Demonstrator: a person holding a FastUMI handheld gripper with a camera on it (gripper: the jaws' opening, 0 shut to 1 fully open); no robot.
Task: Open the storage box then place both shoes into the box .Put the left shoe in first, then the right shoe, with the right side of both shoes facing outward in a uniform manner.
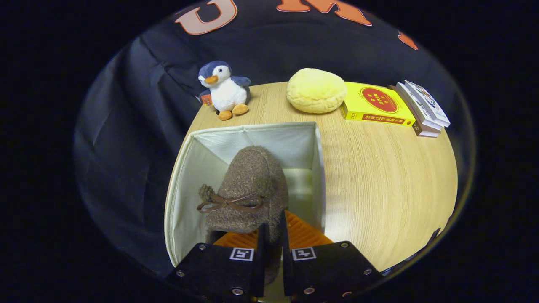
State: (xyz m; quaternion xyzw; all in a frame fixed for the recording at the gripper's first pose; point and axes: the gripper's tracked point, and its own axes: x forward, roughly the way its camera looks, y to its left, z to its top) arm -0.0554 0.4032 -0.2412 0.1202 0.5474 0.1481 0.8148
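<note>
Tongs (273, 235) clamp shoe (248, 185) rim, toe ahead over open box (185, 168).

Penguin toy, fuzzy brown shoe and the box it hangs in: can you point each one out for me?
Penguin toy (225, 90): gripper view, its white belly.
Fuzzy brown shoe (250, 176): gripper view, its toe, above the bow; the gripper (273, 242) pinches its rim.
Storage box (185, 176): gripper view, its inner left wall.

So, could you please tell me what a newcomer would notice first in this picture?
Probably the fuzzy brown shoe with its bow, pinched at the heel by the tool and hanging inside the open white storage box. Beyond the box, a plush penguin and a yellow cushion sit on the wooden table.
</note>
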